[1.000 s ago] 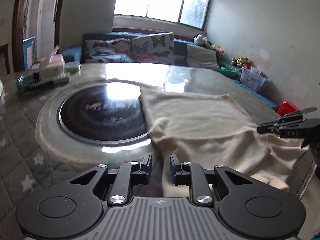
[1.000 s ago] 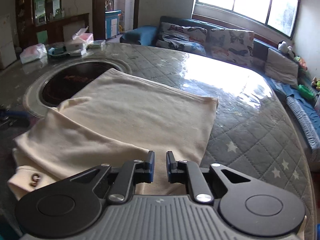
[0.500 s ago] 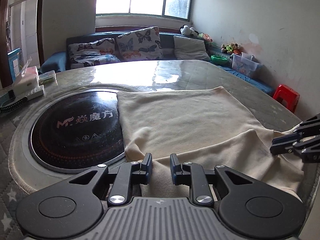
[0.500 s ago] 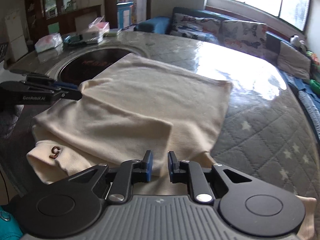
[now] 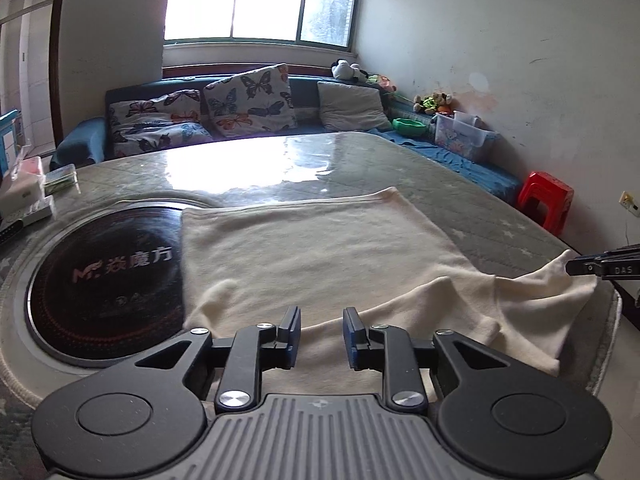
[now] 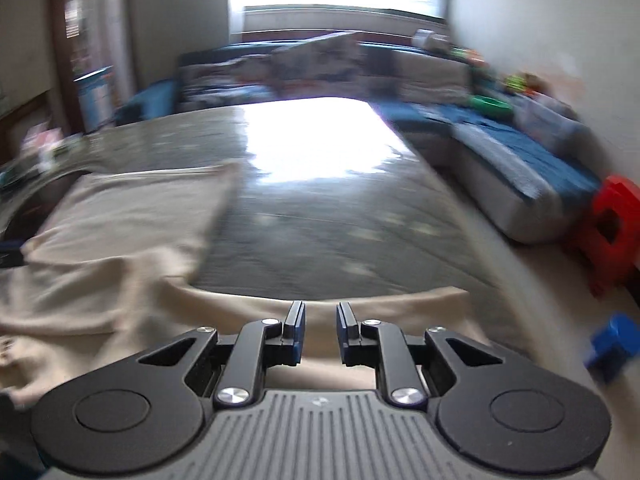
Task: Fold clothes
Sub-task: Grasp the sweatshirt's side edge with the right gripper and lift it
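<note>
Lying part-folded on counter (image 5: 460, 184): garment (image 5: 320, 248); both hand-held grippers (image 5: 320, 334) (image 6: 319, 330) spread, gripping nothing; loose corner risked slipping off edge.

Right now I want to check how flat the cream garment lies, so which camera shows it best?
The left wrist view: it is sharp and takes in most of the cream garment, flat far edge and rumpled near edge alike. The right wrist view is motion-blurred and catches only its right side and near hem.

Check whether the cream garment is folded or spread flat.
Partly folded: the cream knitted garment lies flat at its far end, while its near edge is doubled over and rumpled.
</note>
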{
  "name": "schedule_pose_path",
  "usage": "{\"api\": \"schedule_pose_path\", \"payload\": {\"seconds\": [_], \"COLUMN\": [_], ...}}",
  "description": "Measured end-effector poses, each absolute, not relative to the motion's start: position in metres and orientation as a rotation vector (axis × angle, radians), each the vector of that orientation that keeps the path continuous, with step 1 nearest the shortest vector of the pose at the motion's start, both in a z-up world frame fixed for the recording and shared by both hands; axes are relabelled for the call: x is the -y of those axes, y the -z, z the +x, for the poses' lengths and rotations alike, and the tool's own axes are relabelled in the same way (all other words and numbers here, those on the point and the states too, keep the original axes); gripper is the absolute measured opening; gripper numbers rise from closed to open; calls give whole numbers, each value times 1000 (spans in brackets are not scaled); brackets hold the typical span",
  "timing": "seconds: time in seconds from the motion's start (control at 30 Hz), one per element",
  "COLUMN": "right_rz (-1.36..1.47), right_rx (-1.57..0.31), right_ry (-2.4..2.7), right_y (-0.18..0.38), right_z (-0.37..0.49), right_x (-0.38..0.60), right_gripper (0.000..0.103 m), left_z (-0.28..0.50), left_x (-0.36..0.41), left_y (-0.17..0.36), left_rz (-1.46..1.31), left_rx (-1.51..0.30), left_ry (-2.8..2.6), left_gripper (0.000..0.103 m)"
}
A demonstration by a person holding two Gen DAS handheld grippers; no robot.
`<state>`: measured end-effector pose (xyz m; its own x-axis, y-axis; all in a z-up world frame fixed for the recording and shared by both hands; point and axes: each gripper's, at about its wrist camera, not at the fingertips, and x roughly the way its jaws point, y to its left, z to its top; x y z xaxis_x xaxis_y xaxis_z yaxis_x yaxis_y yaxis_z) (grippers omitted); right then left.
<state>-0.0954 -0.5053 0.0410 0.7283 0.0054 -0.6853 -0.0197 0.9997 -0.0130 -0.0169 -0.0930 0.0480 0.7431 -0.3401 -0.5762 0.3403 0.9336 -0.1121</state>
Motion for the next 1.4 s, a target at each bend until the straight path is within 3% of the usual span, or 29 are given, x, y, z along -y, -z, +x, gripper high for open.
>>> {"api": "schedule_pose_path", "payload": {"seconds": [0.47,0.73,0.83,0.87,0.97,1.17,1.4], "right_rz": [166,214,235,236,226,215,251], "right_rx": [-757,-751,-744,-745,-711,-641,-688], "right_ry": [250,260,247,238,230,222,216], "right_y": [-13,-10,-9,-9,-18,-36,-28], "right_z": [-108,-117,-114,-112,-107,-96,-91], "right_x": [576,583,584,584,584,587,591], "right_gripper": [28,29,24,13,4,4,4], "left_z": [-18,-17,-18,-19,-20,-21,-20], "left_x": [113,122,127,128,134,146,144], "left_y": [-48,-46,-45,-46,-46,-42,-40], "left_rz": [35,56,60,62,71,92,97], "left_rx": [-647,-662,-662,-660,-660,-672,-680], "left_ry": [416,432,445,450,469,506,508], "left_gripper": [34,35,35,35,38,38,41]}}
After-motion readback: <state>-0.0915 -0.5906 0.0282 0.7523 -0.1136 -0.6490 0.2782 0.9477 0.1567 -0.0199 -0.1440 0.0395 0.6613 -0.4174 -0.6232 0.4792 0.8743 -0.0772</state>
